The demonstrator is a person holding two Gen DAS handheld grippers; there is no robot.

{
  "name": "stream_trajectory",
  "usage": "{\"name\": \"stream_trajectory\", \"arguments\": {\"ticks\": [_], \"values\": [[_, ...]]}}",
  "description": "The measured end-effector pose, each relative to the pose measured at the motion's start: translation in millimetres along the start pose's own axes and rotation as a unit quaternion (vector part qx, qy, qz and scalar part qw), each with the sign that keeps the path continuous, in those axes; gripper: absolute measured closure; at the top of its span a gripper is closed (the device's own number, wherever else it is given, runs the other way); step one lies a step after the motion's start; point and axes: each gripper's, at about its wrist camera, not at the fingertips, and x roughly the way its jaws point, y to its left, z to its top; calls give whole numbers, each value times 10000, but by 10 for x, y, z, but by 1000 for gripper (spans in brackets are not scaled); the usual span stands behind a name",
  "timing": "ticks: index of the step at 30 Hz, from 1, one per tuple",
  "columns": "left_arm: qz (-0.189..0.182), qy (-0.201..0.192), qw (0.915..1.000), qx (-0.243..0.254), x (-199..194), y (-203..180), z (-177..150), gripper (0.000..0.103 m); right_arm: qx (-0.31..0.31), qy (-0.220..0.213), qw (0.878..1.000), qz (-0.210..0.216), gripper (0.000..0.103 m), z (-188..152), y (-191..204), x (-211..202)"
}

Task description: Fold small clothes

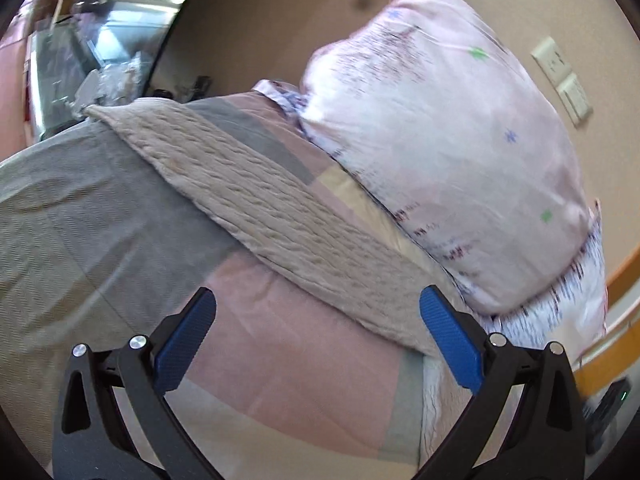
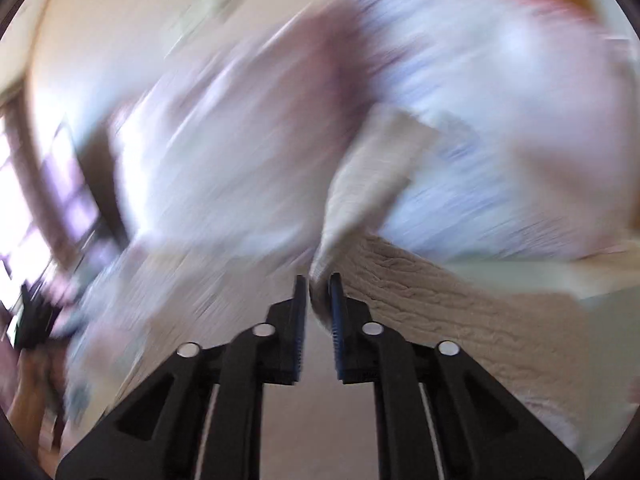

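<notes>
A beige textured knit cloth (image 1: 256, 200) lies stretched in a long band across the bed, from upper left to lower right. My left gripper (image 1: 316, 320) is open and empty, its blue pads wide apart just above the bedcover in front of the cloth. In the right wrist view my right gripper (image 2: 319, 286) is shut on an edge of the same beige cloth (image 2: 440, 304), which rises between the pads and trails off to the right. That view is heavily motion-blurred.
A pink patterned pillow (image 1: 452, 152) leans against the beige wall (image 1: 280, 20) behind the cloth. The bedcover (image 1: 288, 360) has pink, grey and cream patches. A wooden bed frame (image 1: 624, 280) runs at the right. Clutter and a window show at far left.
</notes>
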Motion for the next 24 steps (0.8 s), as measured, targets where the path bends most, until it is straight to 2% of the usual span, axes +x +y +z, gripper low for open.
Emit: {"name": "stream_trajectory", "arguments": {"ticks": [1,2,3,4,6,7,11,13,17,19,21,23,24], "values": [[-19,-1,9998,-219,3,65,53,2,-180,390,9987,259,69,-117,219,174],[-92,29,9986,-513,15,148,108,2,-305,548,9973,383,66,-235,371,241],[-164,27,9971,-738,21,229,157,3,-341,520,9972,404,54,-292,415,228],[-170,3,9953,-954,30,312,210,3,-281,353,9984,340,37,-332,374,133],[-79,-115,9928,-1193,40,438,314,15,-22,12,9999,102,22,-299,128,-70],[-27,-168,9917,-1274,43,492,366,16,72,-76,9999,3,22,-203,18,-112],[143,-362,9837,-1756,110,727,602,36,500,-286,9963,-638,19,-157,-628,-538],[120,-369,9780,-2049,169,866,718,46,682,-352,9929,-906,17,-262,-877,-716],[178,-271,9734,-2267,294,1027,866,72,1162,-433,9849,-1204,16,-471,-1295,-977],[212,-264,9727,-2297,343,1074,902,80,1347,-454,9821,-1234,16,-566,-1439,-1056],[414,-232,9729,-2261,386,1075,920,95,1419,-417,9813,-1229,16,-642,-1501,-1072],[582,-295,9774,-2009,364,930,935,96,1373,-348,9824,-1219,16,-705,-1516,-1048],[610,-325,9839,-1646,340,729,959,96,1327,-333,9828,-1240,16,-730,-1519,-1044]]}}
